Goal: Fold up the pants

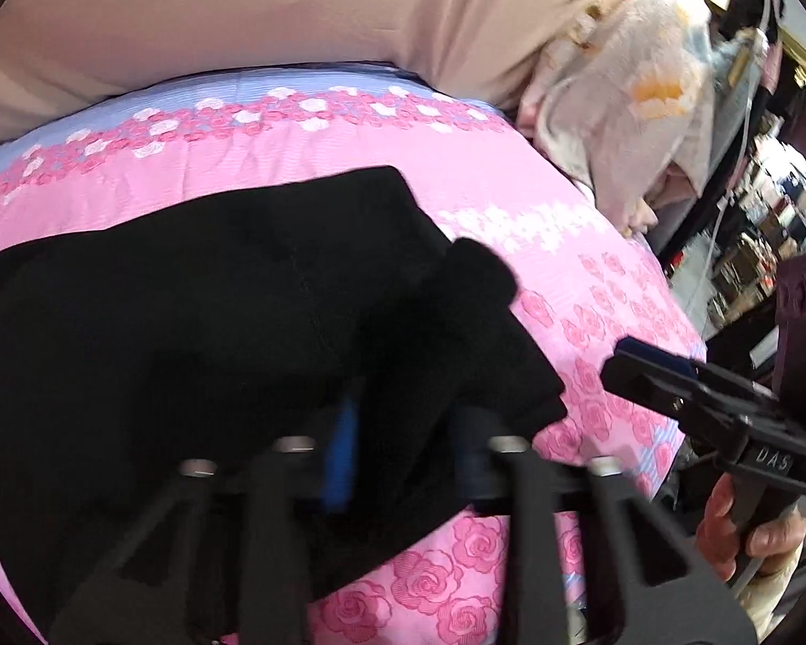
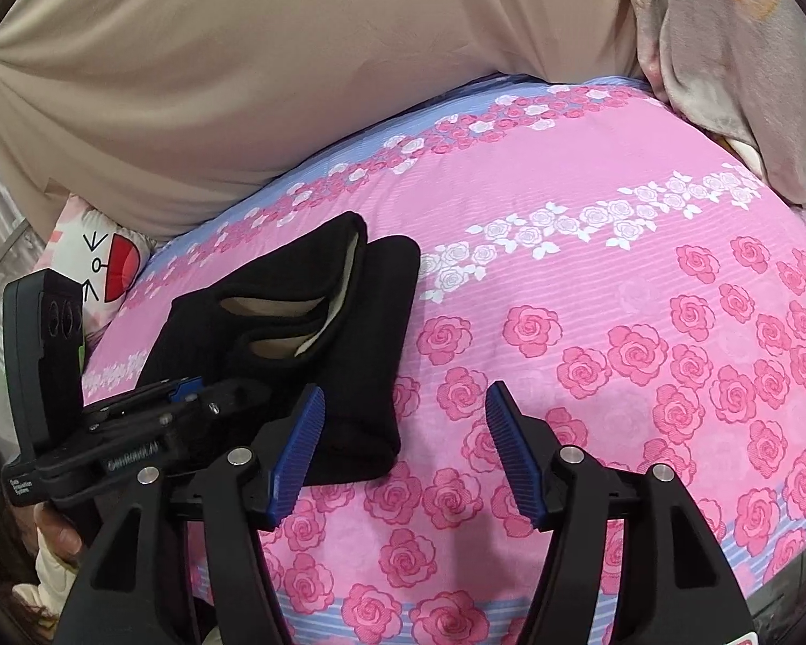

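The black pants lie folded in a stack on the pink rose-print bed cover. My left gripper stands with its blue pads spread and a black fold of the pants between them. In the right wrist view the pants show their pale lining at the folds, and the left gripper sits over their near-left edge. My right gripper is open and empty, hovering over bare cover just right of the pants; it also shows in the left wrist view.
A beige sheet or wall covering rises behind the bed. A floral blanket is bunched at the far right corner. A cartoon pillow lies at the far left. Cluttered shelves stand beyond the bed's right edge.
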{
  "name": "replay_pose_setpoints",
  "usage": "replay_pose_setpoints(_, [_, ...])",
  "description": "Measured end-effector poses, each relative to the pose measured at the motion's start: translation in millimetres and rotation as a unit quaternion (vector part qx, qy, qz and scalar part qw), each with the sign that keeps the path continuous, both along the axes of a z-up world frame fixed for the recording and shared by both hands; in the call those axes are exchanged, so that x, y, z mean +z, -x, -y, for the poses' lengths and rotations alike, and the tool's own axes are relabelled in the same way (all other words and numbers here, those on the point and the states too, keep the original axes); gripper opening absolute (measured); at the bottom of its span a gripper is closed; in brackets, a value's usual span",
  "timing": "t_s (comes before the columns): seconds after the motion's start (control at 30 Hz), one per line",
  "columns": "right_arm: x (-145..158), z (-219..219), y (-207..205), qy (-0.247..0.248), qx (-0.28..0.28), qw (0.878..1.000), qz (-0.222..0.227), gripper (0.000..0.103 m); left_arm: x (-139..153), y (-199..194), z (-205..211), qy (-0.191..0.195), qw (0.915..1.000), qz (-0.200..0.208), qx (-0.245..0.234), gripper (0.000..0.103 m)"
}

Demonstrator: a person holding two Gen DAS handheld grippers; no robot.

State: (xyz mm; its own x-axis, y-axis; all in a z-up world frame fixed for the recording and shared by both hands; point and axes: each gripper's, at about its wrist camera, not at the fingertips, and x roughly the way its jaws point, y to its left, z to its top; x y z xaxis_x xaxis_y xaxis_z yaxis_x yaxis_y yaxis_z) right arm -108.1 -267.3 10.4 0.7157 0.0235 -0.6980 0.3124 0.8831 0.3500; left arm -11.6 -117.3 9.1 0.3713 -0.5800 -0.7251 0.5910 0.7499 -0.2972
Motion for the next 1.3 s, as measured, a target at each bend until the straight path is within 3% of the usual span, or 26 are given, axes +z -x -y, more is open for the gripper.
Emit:
replay_pose_setpoints(0.1, [2,1,2,0.003,-0.003,1.000,0.000,0.061,16,-11,-30,0.039,0.9986,-0.002,0.036,0.012])
replay_pose_setpoints(0.2, [5,-3,0,0.012,0.005,1.000,0.000,0.061,47,-15,-75,0.060,0.9938,0.030,0.088,0.012])
replay_pose_setpoints(0.37, [9,-57,-23,0.087,0.084,0.993,-0.005,0.069,102,-8,-167,0.093,0.9767,0.084,0.175,0.012])
replay_pose_setpoints(0.47, [5,-119,-49,0.157,0.175,0.972,-0.007,0.077,118,-1,-207,0.091,0.9670,0.102,0.215,0.012])
replay_pose_setpoints(0.63, [-12,-205,-91,0.236,0.290,0.927,-0.014,0.077,124,7,-257,0.091,0.9519,0.111,0.271,0.012])
replay_pose_setpoints(0.7, [-22,-227,-111,0.241,0.321,0.916,-0.024,0.077,121,10,-275,0.090,0.9454,0.112,0.292,0.012])
replay_pose_setpoints(0.83, [-41,-251,-144,0.218,0.365,0.904,-0.051,0.077,115,14,-299,0.092,0.9367,0.108,0.320,0.012])
replay_pose_setpoints(0.9, [-48,-260,-155,0.228,0.369,0.900,-0.047,0.083,112,12,-308,0.089,0.9342,0.105,0.329,0.012])
replay_pose_setpoints(0.93, [-50,-263,-158,0.234,0.371,0.898,-0.037,0.081,110,10,-313,0.091,0.9326,0.101,0.334,0.012])
replay_pose_setpoints(0.97, [-50,-262,-162,0.234,0.372,0.898,-0.033,0.069,108,11,-319,0.094,0.9317,0.099,0.337,0.012])
replay_pose_setpoints(1.0, [-48,-259,-166,0.226,0.366,0.902,-0.035,0.045,107,10,-323,0.098,0.9304,0.097,0.340,0.012])
replay_pose_setpoints(1.03, [-42,-250,-171,0.198,0.360,0.911,-0.037,0.032,106,10,-326,0.101,0.9295,0.095,0.342,0.012])
replay_pose_setpoints(1.07, [-35,-241,-174,0.158,0.363,0.918,-0.034,0.011,107,9,-330,0.103,0.9283,0.096,0.344,0.012])
replay_pose_setpoints(1.1, [-23,-229,-175,0.130,0.345,0.929,-0.027,0.011,107,9,-333,0.105,0.9267,0.097,0.348,0.012])
replay_pose_setpoints(1.17, [1,-216,-169,0.104,0.339,0.935,-0.006,0.011,109,7,-338,0.107,0.9238,0.100,0.354,0.012])
replay_pose_setpoints(1.23, [10,-218,-163,0.097,0.352,0.931,-0.001,0.012,109,5,-343,0.109,0.9206,0.100,0.361,0.012])
replay_pose_setpoints(1.3, [-4,-227,-163,0.084,0.379,0.921,-0.023,0.014,109,5,-344,0.110,0.9190,0.101,0.365,0.012])
